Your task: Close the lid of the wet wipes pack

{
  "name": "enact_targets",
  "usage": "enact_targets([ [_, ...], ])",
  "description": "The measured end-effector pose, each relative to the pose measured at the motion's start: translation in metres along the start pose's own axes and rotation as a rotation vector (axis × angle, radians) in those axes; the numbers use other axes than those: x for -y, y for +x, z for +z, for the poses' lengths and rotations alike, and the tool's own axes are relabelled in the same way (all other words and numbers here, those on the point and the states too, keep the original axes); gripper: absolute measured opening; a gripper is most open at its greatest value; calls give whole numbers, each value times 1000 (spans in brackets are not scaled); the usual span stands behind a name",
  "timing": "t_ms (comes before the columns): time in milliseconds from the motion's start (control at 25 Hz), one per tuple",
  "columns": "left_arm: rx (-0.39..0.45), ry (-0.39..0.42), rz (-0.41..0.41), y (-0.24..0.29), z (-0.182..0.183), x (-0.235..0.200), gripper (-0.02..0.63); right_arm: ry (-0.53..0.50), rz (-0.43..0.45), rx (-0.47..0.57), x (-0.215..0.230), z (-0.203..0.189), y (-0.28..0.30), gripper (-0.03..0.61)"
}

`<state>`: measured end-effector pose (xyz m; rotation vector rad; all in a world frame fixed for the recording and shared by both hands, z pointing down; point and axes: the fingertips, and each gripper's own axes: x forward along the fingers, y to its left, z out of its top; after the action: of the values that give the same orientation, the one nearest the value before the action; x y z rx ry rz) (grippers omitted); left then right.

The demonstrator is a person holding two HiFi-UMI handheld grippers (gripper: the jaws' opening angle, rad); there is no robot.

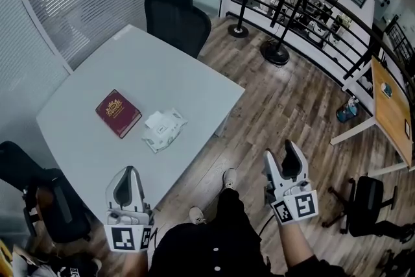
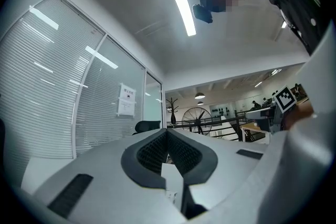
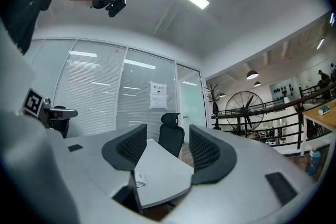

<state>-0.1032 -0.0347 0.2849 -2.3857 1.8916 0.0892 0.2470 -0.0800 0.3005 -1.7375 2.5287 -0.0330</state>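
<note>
Head view: wet wipes pack (image 1: 163,129) lies on the table (image 1: 130,61). Near its edge, left gripper (image 1: 128,173) jaws closed together, right gripper (image 1: 284,151) jaws wide, empty.

The surface (image 1: 185,74) lies bare from its near edge to the wipes pack (image 1: 163,129), where only the red book (image 1: 118,113) lies close, apparently not touching

The table (image 1: 91,139) is smooth and matt, the floor (image 1: 285,107) wood planks, the wet wipes pack (image 1: 163,129) crinkly plastic.
</note>
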Motion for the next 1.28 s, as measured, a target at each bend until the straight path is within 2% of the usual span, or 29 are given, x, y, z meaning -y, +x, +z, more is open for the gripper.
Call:
enact_targets([
  [480,-8,8,99,65,-8,-9,15,7,97,5,35,-4,93,265],
  [680,-7,6,165,90,-10,-16,15,5,167,-13,45,-4,137,265],
  [920,-24,24,280,96,-8,-32,15,12,293,-27,35,-5,195,265],
  [1280,-54,62,522,70,1,-58,15,46,549,-52,-15,-13,272,258],
])
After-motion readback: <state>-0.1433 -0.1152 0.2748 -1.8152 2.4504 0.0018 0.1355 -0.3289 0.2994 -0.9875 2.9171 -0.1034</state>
